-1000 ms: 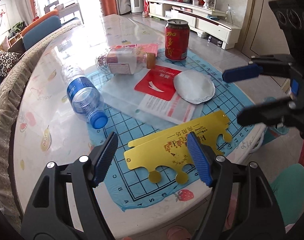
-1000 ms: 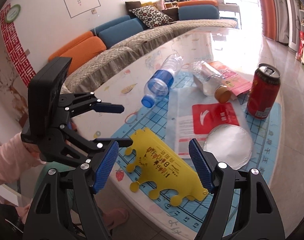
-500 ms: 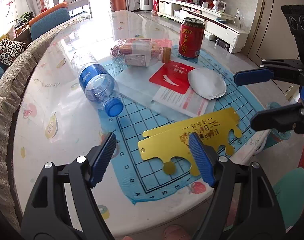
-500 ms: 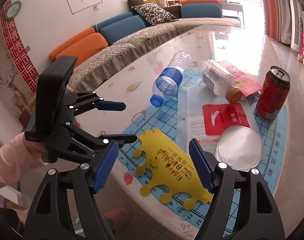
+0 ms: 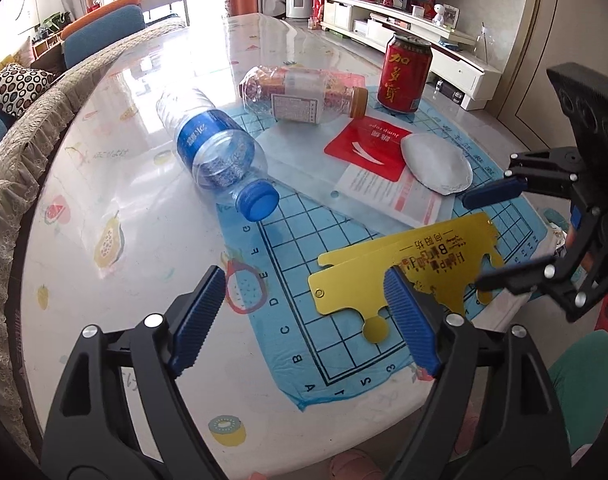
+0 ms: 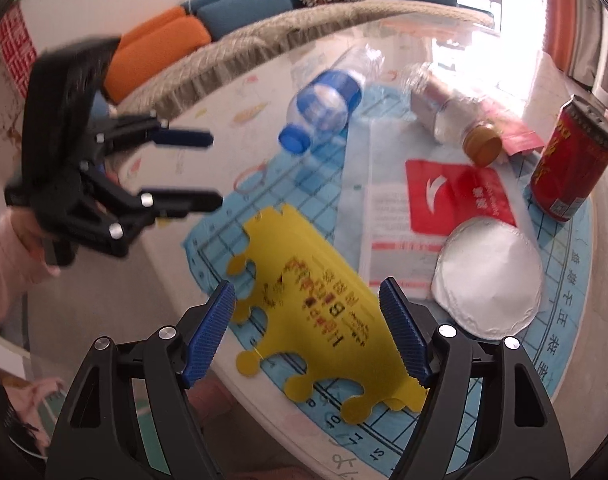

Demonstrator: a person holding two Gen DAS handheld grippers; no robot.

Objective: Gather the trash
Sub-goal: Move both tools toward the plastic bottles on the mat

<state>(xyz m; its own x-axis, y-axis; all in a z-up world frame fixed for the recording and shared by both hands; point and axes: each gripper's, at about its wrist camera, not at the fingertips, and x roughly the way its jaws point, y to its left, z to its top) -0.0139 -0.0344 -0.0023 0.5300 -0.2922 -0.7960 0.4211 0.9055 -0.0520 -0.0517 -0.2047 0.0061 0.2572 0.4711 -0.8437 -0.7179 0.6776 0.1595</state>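
Your red can point(image 5: 407, 75) carries 3 large gold Chinese characters running down its side and stands upright at the far edge of the blue grid mat point(image 5: 343, 344). The mat's near edge is marked with letters A to E and numbers, 3 and 5 among them. The clear water bottle point(image 5: 216, 152) lies on its side, half on the mat, with a blue label bearing white Chinese characters and a blue cap toward you. Behind it a second clear bottle point(image 5: 304, 94) with a tan cap lies on its side, its white label too small to read. The plastic bag point(image 5: 377, 168) lying flat on the mat shows a red panel with a white swoosh logo and small white lettering, seen upside down. A round foil lid point(image 5: 437, 162) rests on the bag's corner. The yellow card point(image 6: 323, 300), notched along 1 edge, carries red Chinese print and dark Latin letters that are hard to make out; it lies near the surface's point(image 5: 116, 184) front edge.

Your left gripper point(image 5: 305, 318) points down at the mat, its fingers spreading wider, nothing between them; the yellow card's end sits just past the right fingertip. Your right gripper point(image 6: 307, 330) hangs tilted down over the yellow card, its fingers also opening, the card below them and not pinched. A pink sleeve point(image 6: 8, 252) shows behind the left gripper.
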